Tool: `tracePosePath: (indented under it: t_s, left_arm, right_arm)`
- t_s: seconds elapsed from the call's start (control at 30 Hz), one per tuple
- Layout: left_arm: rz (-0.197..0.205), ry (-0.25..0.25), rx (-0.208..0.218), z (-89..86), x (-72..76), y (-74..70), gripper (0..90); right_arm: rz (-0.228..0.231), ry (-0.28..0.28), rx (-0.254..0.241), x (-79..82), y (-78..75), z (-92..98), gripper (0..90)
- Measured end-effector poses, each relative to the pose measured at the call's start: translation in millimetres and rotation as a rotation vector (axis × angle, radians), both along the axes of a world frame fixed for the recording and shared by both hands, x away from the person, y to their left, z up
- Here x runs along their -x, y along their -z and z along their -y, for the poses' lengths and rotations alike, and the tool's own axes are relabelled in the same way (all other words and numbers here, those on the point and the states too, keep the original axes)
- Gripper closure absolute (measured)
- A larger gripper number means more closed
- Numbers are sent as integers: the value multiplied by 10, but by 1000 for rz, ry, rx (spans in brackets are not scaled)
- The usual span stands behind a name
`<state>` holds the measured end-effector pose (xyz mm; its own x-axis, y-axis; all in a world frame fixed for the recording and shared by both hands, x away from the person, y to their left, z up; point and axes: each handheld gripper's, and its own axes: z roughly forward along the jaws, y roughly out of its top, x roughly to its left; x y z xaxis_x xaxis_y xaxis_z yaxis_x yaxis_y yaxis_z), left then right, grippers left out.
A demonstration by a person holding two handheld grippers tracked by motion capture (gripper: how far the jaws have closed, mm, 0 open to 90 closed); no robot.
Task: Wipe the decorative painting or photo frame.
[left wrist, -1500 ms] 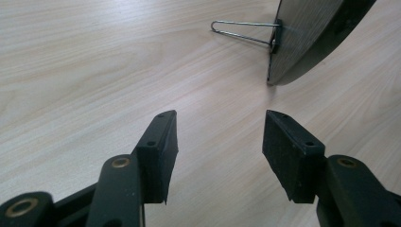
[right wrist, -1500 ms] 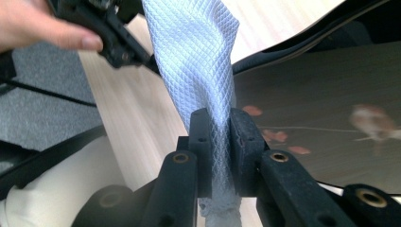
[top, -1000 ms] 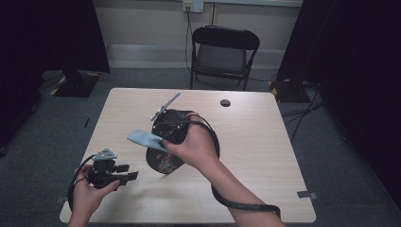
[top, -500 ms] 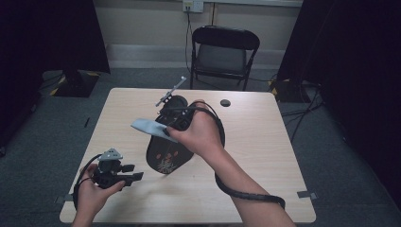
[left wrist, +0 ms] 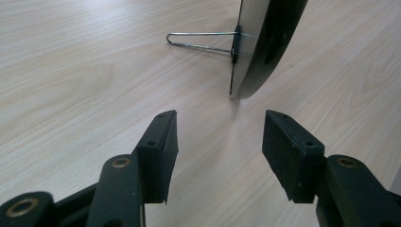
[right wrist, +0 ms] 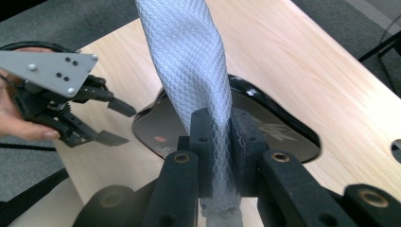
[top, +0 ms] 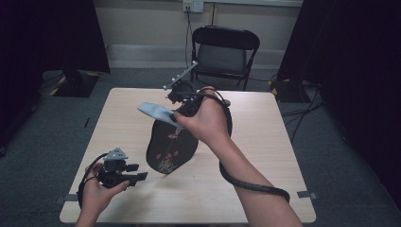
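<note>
Keep the right gripper clenched on the cloth, wiping down the mirror propped just below it, with the left gripper released, facing the mirror's edge.

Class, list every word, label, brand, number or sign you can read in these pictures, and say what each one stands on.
No text can be read.
Black oval mirror: red and pale markings on its face in the high view, too small to read.
Same mirror in the right gripper view: pale lettering beside the right tongs, too blurred to read.
Grey cloth: diamond weave, no print.
Table: no labels.
</note>
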<state>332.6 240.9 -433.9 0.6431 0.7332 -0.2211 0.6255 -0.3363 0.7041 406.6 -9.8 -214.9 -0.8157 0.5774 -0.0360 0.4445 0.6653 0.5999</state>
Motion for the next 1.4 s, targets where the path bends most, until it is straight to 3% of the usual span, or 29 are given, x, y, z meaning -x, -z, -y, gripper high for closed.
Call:
tracePosePath:
  t_s: [0.4, 0.9, 1.23, 1.33, 1.4]
  left_arm:
    - [50, 0, -11, 98, -76, -39, 444]
    - [114, 36, -4, 260, -149, -79, 464]
    - [149, 61, -14, 343, -166, -92, 568]
    - [164, 64, -20, 366, -171, -93, 628]
    - [148, 70, -19, 360, -176, -97, 716]
  right_arm:
    - [26, 107, 29, -130, -21, 263, 812]
    - [-4, 117, 25, -155, 181, 312, 812]
    - [1, 147, 41, -187, 256, 410, 812]
    - [1, 162, 47, -197, 283, 459, 812]
    - [-4, 173, 47, -210, 310, 497, 812]
